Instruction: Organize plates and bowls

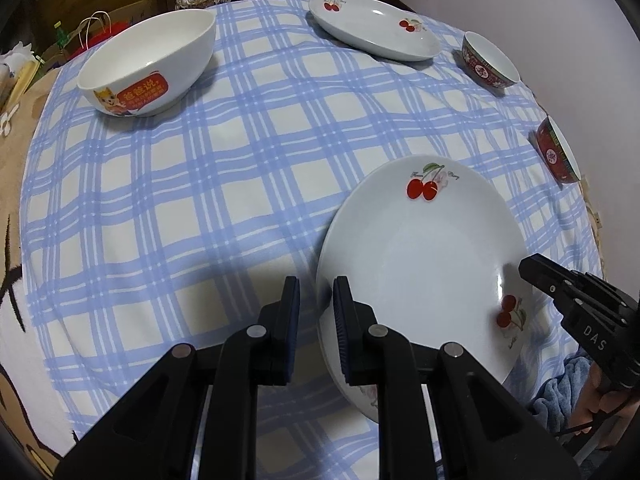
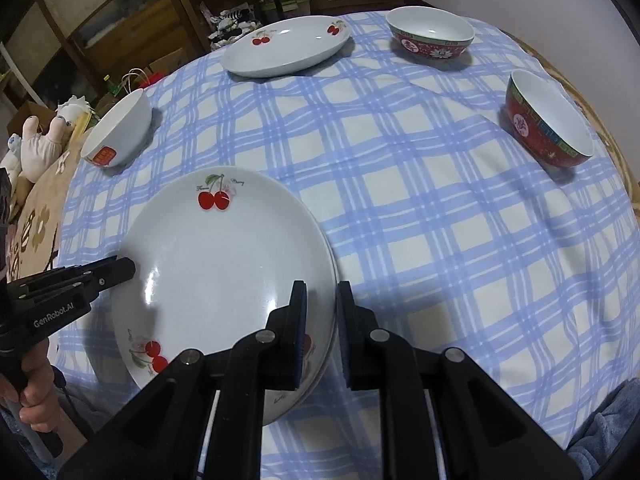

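The left gripper (image 1: 316, 320) and right gripper (image 2: 322, 324) each pinch opposite rims of the near cherry plate (image 1: 420, 256), jaws nearly closed on it. It sits on the checked cloth (image 1: 200, 200), seemingly atop another plate. Likely step: stacking plates. Next, release cleanly, then fetch the far cherry plate (image 1: 374, 26).

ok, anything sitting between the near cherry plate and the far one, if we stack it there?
Nothing visible. Only bare checked tablecloth lies between the near cherry plate and the far cherry plate. The white bowl sits left of that line, and the far red bowl and near red bowl sit right.
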`<move>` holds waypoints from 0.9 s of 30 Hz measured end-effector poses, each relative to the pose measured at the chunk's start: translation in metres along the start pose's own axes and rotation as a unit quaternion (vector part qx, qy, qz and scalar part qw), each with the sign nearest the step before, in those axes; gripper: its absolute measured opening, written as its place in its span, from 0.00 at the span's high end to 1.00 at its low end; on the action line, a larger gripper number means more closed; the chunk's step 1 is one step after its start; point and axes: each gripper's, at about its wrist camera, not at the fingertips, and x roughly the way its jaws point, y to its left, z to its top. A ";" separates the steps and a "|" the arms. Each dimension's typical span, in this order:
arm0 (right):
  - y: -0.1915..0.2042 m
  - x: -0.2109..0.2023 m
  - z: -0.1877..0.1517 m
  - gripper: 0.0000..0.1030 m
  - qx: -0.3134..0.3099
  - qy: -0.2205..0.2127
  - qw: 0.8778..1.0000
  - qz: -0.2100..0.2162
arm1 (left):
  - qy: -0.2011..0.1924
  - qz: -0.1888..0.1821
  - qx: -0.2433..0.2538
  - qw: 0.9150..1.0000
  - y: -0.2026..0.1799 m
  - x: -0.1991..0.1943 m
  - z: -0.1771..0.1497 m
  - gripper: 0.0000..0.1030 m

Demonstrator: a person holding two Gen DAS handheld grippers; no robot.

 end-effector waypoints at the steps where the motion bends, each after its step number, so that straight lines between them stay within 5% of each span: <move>1: -0.001 0.000 0.000 0.84 0.003 0.000 1.000 0.001 | 0.000 0.000 -0.001 1.000 0.000 0.000 0.001 0.84; 15: -0.002 -0.001 -0.001 0.84 0.015 -0.004 1.000 0.005 | 0.002 0.004 0.006 1.000 -0.002 -0.003 0.002 0.83; 20: -0.010 -0.009 0.005 0.83 0.038 -0.018 0.999 0.006 | -0.028 0.008 0.021 0.999 -0.007 -0.022 -0.001 0.83; 27: -0.020 -0.030 0.017 0.68 0.063 -0.052 0.997 -0.003 | -0.041 0.021 0.015 0.999 -0.010 -0.046 0.008 0.67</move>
